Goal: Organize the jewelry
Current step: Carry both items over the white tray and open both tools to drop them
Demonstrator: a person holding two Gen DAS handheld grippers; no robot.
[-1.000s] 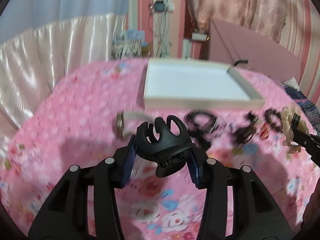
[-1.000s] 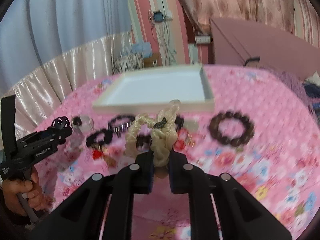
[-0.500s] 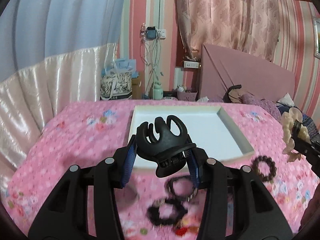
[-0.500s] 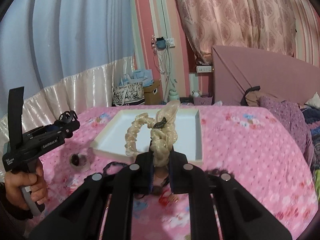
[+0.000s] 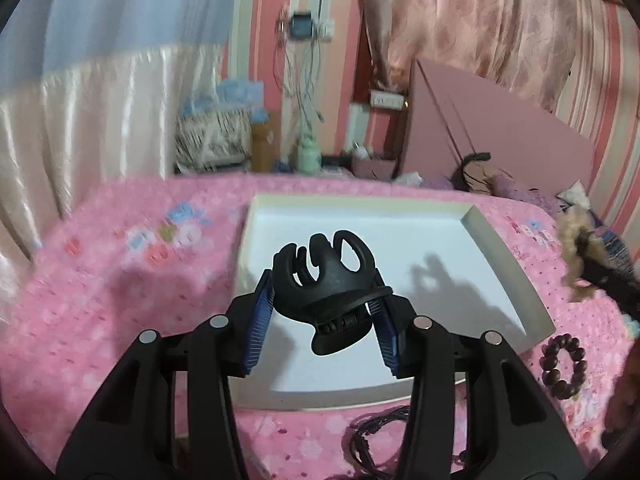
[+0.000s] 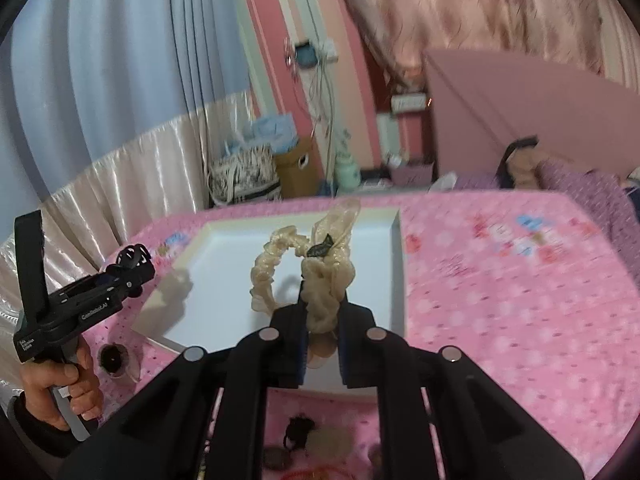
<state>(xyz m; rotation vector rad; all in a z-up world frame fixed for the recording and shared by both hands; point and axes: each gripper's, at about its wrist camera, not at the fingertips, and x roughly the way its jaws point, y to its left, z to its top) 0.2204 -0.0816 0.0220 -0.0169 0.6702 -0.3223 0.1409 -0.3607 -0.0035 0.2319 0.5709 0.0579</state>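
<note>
- Two grippers are loaded and both hang above the white tray (image 5: 500, 256), which sits on the pink floral bedspread (image 5: 120, 280).
- Left gripper (image 5: 326, 312): its blue-padded jaws pinch a black claw hair clip (image 5: 328, 280) from either side, teeth pointing forward, over the tray's near half.
- Right gripper (image 6: 322, 320): jaws pressed onto a cream ruffled scrunchie (image 6: 316, 276), whose loop and loose tail droop forward over the tray floor.
- A dark beaded bracelet (image 5: 562, 364) lies just outside the tray's near right corner, and tangled black cord pieces (image 5: 376, 436) lie in front of the tray; both are not yet sorted.
- Risk, as I judge it: the clip is held on its curved shell, so any twist could make it pivot or pop free and bounce onto the bedspread.
- The scrunchie fabric may cling to the pads on release and get dragged back out over the rim.
- With both tools converging on one tray, they could knock together.
- Dropping from this height onto smooth card may let the clip skid.
</note>
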